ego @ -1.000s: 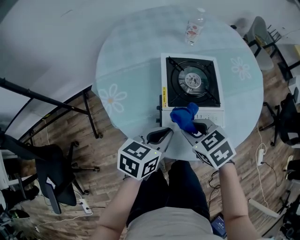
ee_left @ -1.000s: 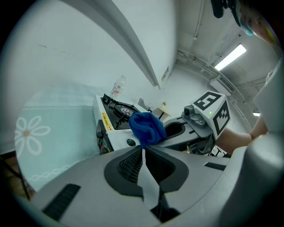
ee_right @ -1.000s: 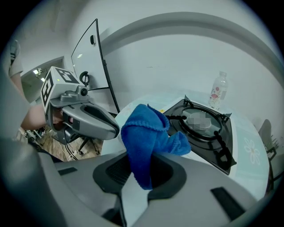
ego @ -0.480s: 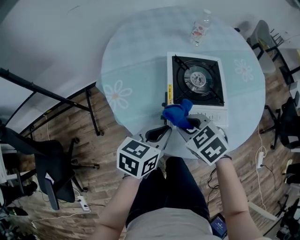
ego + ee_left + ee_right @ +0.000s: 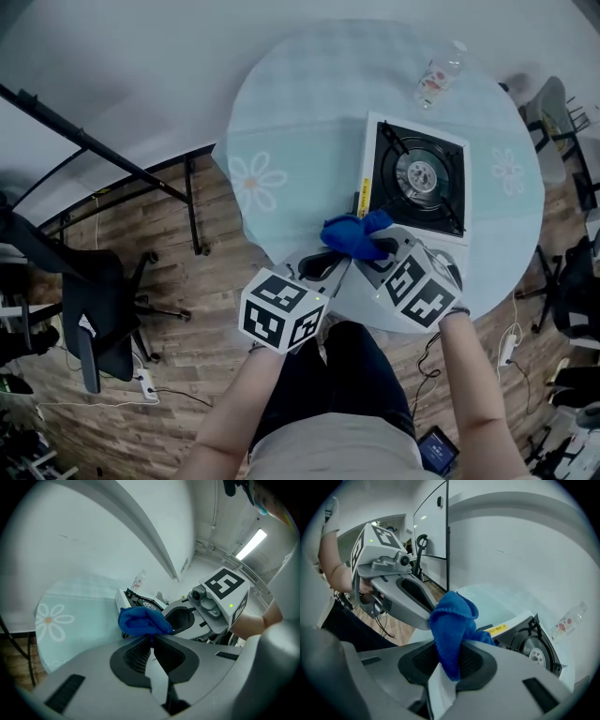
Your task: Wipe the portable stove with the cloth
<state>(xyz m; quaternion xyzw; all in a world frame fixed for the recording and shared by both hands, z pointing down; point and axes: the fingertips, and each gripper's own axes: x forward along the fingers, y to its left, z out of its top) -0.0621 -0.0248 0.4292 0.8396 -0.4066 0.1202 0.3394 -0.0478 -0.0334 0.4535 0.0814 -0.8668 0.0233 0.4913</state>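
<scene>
The blue cloth [image 5: 351,235] is bunched at the table's near edge, just left of the stove's front-left corner. My right gripper [image 5: 373,251] is shut on the cloth [image 5: 452,620], which stands up out of its jaws. My left gripper [image 5: 336,261] comes in from the left, its jaws together. The cloth [image 5: 140,620] lies right at its tips and hides them. The white portable stove [image 5: 419,178] with a black burner top sits on the round pale-blue table [image 5: 300,131], right of both grippers.
A plastic bottle [image 5: 437,77] lies beyond the stove near the table's far edge. A black office chair [image 5: 94,319] and a black stand [image 5: 112,159] are on the wooden floor at left. More chairs [image 5: 562,112] crowd the right side.
My right gripper has carried the cloth left, off the stove's front panel and past its front-left corner, up to the left gripper's tips. The left gripper has barely moved.
</scene>
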